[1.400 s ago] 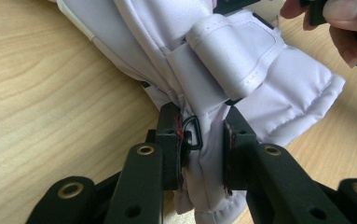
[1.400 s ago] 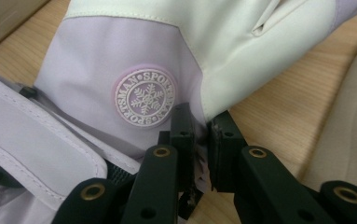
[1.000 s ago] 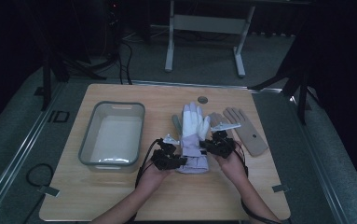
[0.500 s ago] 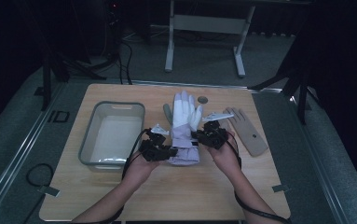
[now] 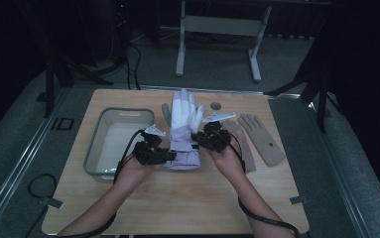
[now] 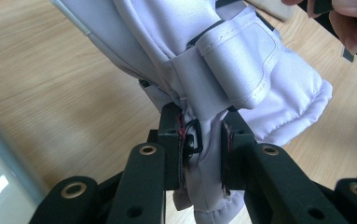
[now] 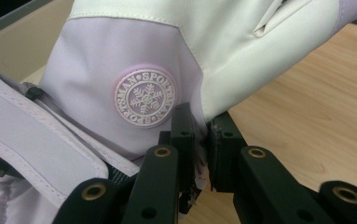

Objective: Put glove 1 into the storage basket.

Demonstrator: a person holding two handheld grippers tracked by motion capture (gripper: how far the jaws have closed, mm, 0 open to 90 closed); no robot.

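Both tools are gripping the lilac-and-white ski glove at its cuff end: the left tool is pinching a fold of cuff fabric by a small black ring, and the right tool is clamping the side seam just under the round snowflake badge. The glove is hanging between them above the middle of the desk, fingers pointing away from the person, with the clear plastic bin just to its left and two flat beige gloves lying to its right.

Each hold is biting on only a thin edge of slick fabric, so I am judging a slip as the main risk; if one side lets go, the glove is likely to swing down and drop short of wherever it is meant to go. Pulling the two tools apart could also drag the fabric out of the jaws. The trailing cables could be catching on the bin's rim.

Compared with half a second ago, the glove and both tools are sitting a little nearer the person, still over the desk's centre and not over the bin
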